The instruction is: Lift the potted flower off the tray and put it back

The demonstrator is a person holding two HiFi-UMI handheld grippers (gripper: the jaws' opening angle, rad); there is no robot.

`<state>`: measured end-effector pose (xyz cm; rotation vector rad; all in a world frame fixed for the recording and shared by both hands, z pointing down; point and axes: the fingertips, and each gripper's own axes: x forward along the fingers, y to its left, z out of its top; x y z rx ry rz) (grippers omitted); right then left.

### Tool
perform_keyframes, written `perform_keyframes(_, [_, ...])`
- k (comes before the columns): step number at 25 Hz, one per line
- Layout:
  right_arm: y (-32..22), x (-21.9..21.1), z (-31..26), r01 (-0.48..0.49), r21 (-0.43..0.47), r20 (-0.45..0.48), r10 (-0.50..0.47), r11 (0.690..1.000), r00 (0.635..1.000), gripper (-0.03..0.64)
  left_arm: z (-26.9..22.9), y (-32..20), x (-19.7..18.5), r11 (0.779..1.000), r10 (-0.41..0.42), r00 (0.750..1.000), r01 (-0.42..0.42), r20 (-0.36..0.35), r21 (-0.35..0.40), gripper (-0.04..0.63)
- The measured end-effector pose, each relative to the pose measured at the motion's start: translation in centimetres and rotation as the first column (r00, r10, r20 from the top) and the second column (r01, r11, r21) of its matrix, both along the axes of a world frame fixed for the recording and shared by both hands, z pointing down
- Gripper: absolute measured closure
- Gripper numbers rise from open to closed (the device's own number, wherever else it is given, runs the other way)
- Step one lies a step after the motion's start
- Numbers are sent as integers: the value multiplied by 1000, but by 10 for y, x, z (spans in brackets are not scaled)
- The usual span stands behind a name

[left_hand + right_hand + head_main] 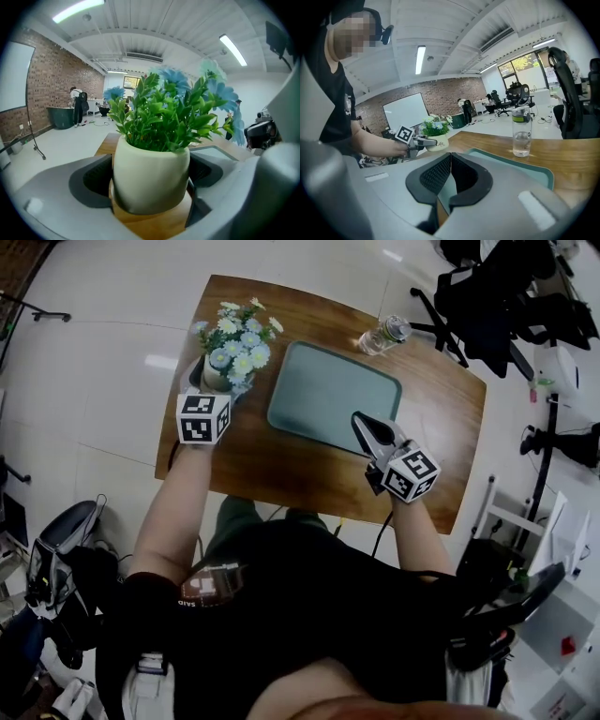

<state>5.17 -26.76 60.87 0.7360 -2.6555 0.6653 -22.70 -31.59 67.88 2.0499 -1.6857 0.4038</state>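
The potted flower [217, 376], a cream pot with green leaves and pale blue blooms, is at the left part of the wooden table [281, 470], off the tray. My left gripper [214, 385] is shut on the pot, which fills the wide gap between the jaws [150, 178]. I cannot tell whether its base touches the wood. The grey-green tray [319, 381] lies empty at the table's middle. My right gripper [361, 423] is shut with nothing in it, over the tray's near right corner [520, 171]. The right gripper view also shows the pot [437, 140] at the left.
A clear water bottle [382, 335] stands on the table behind the tray, also seen in the right gripper view [521, 133]. Black office chairs [506, 296] crowd the floor at the far right. Dark equipment [56, 549] stands at the person's left.
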Motion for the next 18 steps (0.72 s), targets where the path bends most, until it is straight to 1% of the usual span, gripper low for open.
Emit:
perform_keyframes(3, [-1,-17,4,12,-6,-9,-12,1000,1000,600,21,3,-23,1000,-2,999,3,36,-27,95])
perform_keyframes(5, [1,-26,8,17,-11,-17,-18,1000,1000,600,44,10,-33,997,10,999,-7,47,-76,95])
perform_keyframes(7, [3,-35,13,21,-17,-27,-21,1000,999,600,66,17,-38,992,21,999,-17,30,-122,99])
perform_keyframes(10, [11,-53,21,39,-35,-29,-40,999,999,600,73,26,-49,989,17,1000,-14,17,-145,100])
perform_keyframes(12, [16,-56,19,50,-39,-28,-51,998,998,600,69,29,-49,987,10,1000,-6,23,-160,100])
perform_keyframes(14, [17,-50,13,50,-33,-30,-51,998,998,600,66,28,-40,984,9,1000,-5,20,-178,100])
perform_keyframes(18, [15,-40,6,37,-19,-32,-38,999,999,600,67,24,-28,977,5,999,-12,-36,-211,97])
